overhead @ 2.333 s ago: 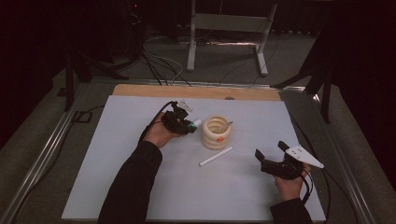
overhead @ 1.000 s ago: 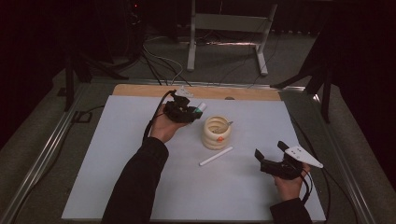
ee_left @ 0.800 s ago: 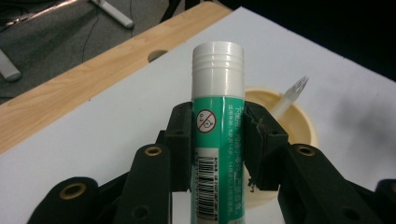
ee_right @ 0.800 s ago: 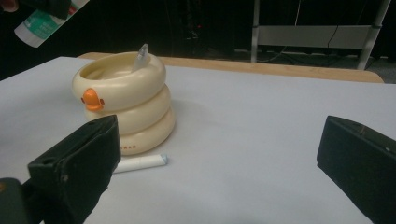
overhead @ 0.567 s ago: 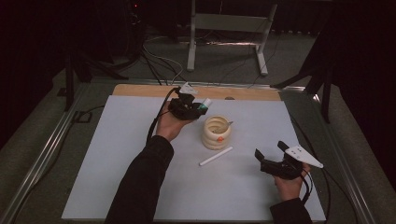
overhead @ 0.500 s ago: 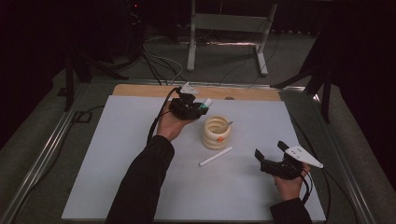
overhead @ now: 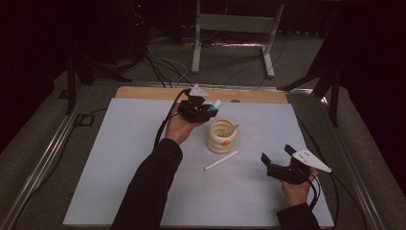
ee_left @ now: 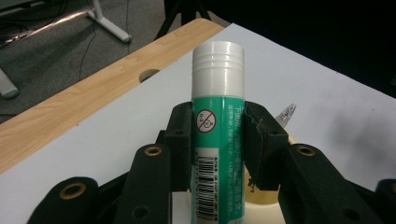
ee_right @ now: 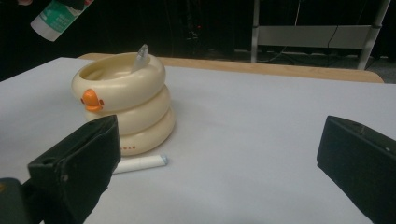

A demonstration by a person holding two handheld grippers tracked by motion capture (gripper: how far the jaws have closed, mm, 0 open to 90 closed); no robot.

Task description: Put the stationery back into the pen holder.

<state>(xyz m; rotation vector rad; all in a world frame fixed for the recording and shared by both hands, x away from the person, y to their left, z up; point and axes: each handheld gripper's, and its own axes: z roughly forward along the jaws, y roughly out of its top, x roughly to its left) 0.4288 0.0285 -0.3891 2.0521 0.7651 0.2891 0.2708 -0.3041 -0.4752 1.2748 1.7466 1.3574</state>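
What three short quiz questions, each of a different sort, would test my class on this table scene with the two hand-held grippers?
1. True or false: the left gripper grips a green glue stick.
2. What lies on the white table in front of the cream ringed holder? A) a white stick B) a spoon C) a key
3. Fill in: the right gripper's jaws stand ____ and hold nothing.

Key: 1 true; 2 A, the white stick; 3 open.

The left gripper (overhead: 203,109), arm outstretched, is clamped on a green-and-white glue stick (ee_left: 218,126) (cap forward); the right gripper (overhead: 277,158) rests low, jaws wide apart.
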